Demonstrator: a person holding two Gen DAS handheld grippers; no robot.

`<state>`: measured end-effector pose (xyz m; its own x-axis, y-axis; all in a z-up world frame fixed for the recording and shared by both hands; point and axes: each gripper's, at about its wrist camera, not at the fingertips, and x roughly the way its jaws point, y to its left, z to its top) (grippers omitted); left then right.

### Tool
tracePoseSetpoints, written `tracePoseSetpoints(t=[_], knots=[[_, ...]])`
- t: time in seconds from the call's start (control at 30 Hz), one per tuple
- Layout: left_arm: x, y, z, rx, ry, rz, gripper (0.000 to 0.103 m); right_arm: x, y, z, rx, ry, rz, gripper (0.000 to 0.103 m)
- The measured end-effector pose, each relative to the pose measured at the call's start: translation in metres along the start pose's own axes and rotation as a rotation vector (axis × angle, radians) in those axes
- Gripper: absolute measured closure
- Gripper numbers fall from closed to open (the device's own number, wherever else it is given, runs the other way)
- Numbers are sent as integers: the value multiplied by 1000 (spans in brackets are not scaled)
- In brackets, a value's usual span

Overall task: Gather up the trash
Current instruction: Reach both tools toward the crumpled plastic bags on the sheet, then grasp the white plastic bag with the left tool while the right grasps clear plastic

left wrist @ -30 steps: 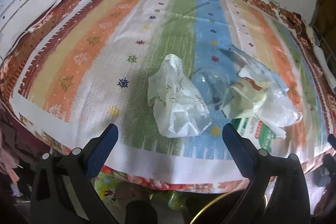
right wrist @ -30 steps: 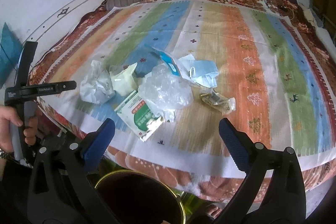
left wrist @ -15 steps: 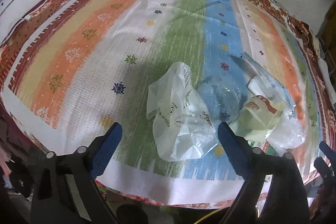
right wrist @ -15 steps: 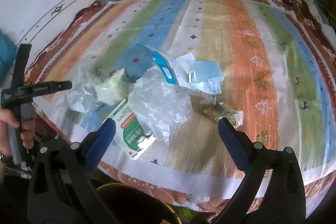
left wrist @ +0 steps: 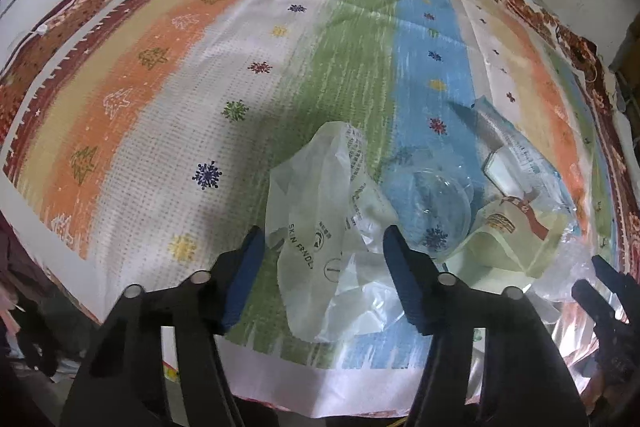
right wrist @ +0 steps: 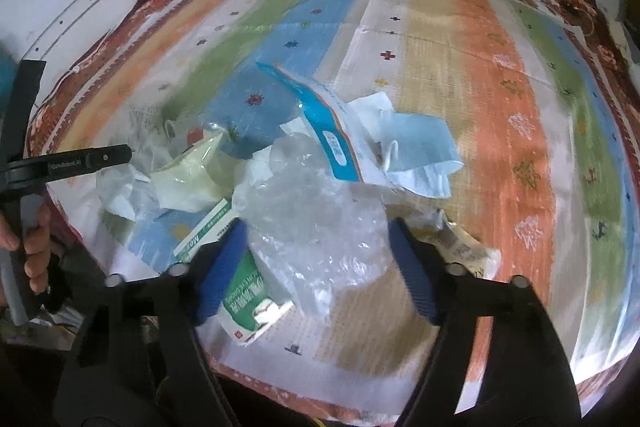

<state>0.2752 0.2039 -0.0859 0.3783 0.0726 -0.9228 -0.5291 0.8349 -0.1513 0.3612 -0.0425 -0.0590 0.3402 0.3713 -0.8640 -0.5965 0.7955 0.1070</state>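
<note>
Trash is lying near the bed's (left wrist: 280, 359) front edge. The left hand-held gripper (left wrist: 324, 267) is closing around a soft white bag (left wrist: 320, 227), the right hand-held gripper (right wrist: 316, 259) around crinkly clear plastic (right wrist: 312, 211); neither is pinching yet. Both are looking light and slippery; bunched folds are offering hold. Beyond, the striped cover (right wrist: 480, 67) is lying bare.

striped bed cover (right wrist: 500, 115) with a trash pile: white bag (left wrist: 328, 227) and crumpled plastic (right wrist: 316, 227) between each gripper's fingers

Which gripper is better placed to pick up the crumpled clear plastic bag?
Right. The right gripper, jaws closing, already straddles the crumpled clear plastic bag; the left gripper is around the white printed bag.
</note>
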Motion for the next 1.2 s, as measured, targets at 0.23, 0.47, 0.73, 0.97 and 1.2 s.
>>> tracePoseSetpoints(t=[0.23, 0.47, 0.73, 0.97, 1.2], knots=[[1, 3, 3, 1, 22, 9, 98, 9, 3, -2, -24, 26, 23, 89], [-31, 1, 11, 10, -53, 20, 100, -12, -12, -2, 52, -10, 99, 95], [-59, -7, 6, 12, -93, -45, 100, -41, -12, -8, 62, -45, 117, 96], [-83, -12, -4, 27, -138, -78, 100, -69, -12, -17, 87, -80, 126, 96], [-98, -23, -19, 35, -148, -125, 100, -93, -10, -30, 94, -106, 132, 96]])
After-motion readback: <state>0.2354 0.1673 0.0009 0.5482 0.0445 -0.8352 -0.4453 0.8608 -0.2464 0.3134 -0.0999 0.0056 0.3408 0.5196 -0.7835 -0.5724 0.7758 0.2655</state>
